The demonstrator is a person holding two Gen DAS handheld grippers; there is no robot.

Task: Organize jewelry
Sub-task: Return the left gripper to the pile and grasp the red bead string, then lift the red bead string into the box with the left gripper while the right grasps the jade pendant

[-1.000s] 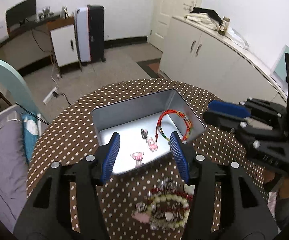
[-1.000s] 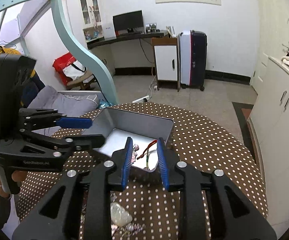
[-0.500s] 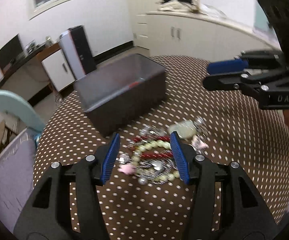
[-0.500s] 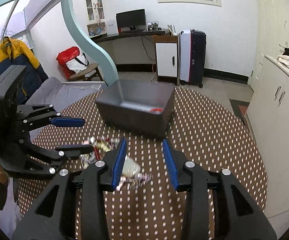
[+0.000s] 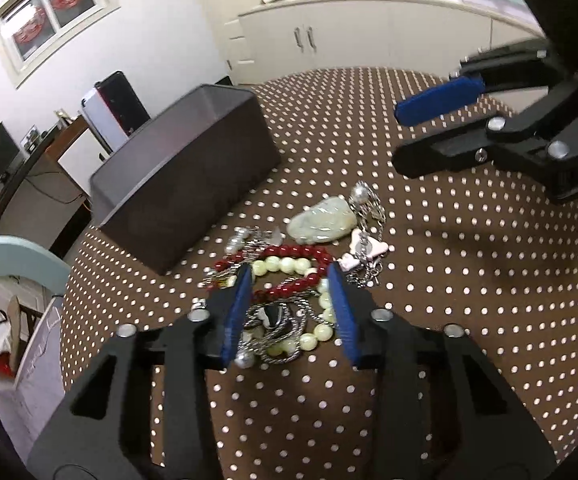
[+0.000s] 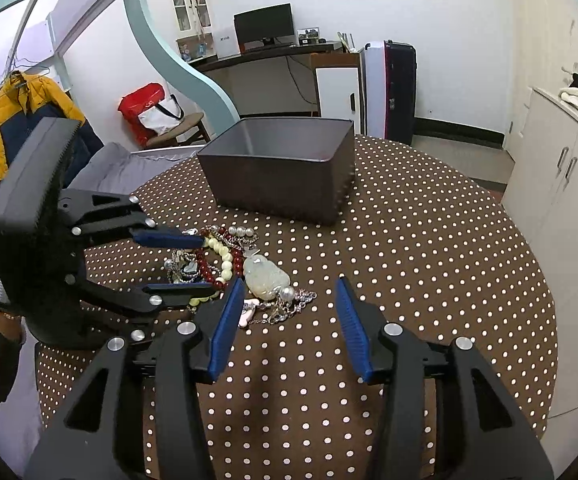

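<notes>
Even indoor light fills both views, bright on the white walls. Fisheye distortion bends the cabinets point(image 5: 341, 40) and the teal arch point(image 6: 169, 52), and dark vignette fills the corners. In the left wrist view the gray box point(image 5: 185, 176) and the beads nearest it are slightly smeared; the right gripper point(image 5: 417, 132) drops a soft shadow on the dotted tablecloth point(image 5: 469, 272) beneath it. The right wrist view is sharper.
</notes>
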